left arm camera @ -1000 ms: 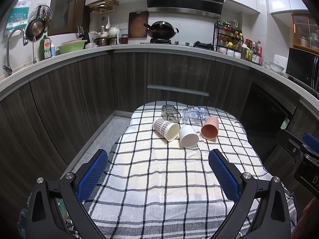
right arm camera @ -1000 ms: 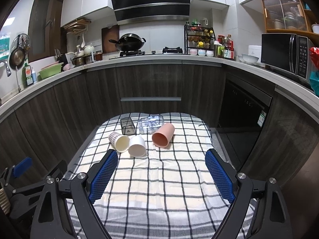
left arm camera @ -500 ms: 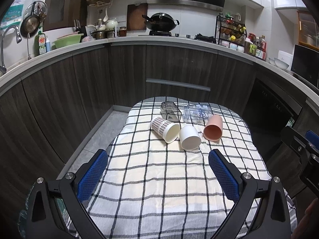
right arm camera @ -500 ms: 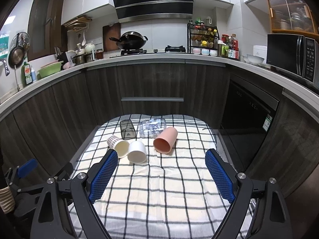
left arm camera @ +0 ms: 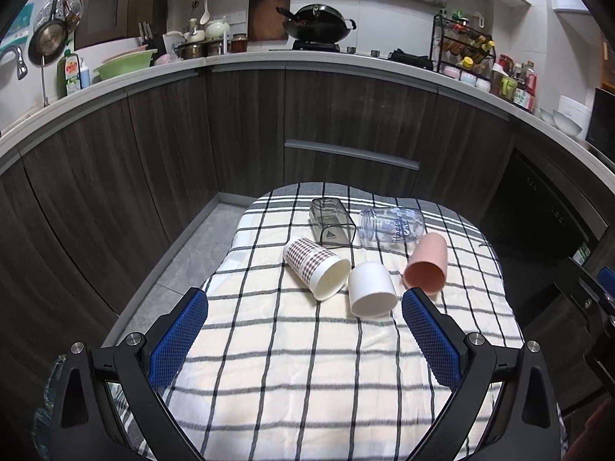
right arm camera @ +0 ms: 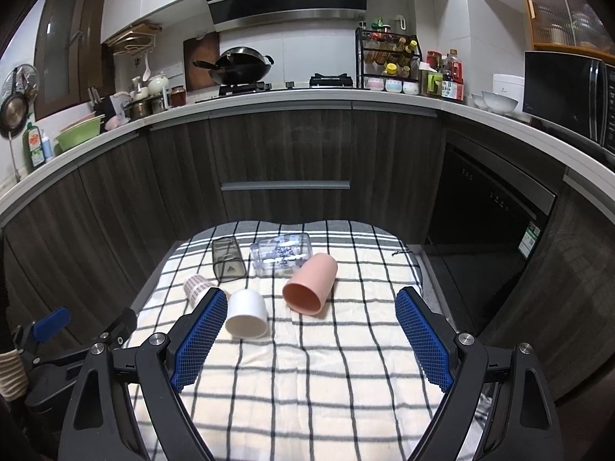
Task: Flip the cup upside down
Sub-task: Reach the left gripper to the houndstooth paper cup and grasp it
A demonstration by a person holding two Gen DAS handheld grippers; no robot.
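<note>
Several cups lie on their sides on a checked cloth: a houndstooth paper cup, a white cup, a pink cup, a smoky square cup and a clear glass jar. My left gripper is open and empty, just short of the white cup. In the right wrist view the white cup, pink cup, smoky cup, jar and paper cup lie ahead of my open, empty right gripper.
The clothed table stands inside a curved run of dark kitchen cabinets. The counter holds a wok, a spice rack and a microwave. The left gripper shows at the lower left of the right wrist view.
Both grippers have moved forward toward the cups, which now look larger and nearer. Both stay open. The cups have not moved.
</note>
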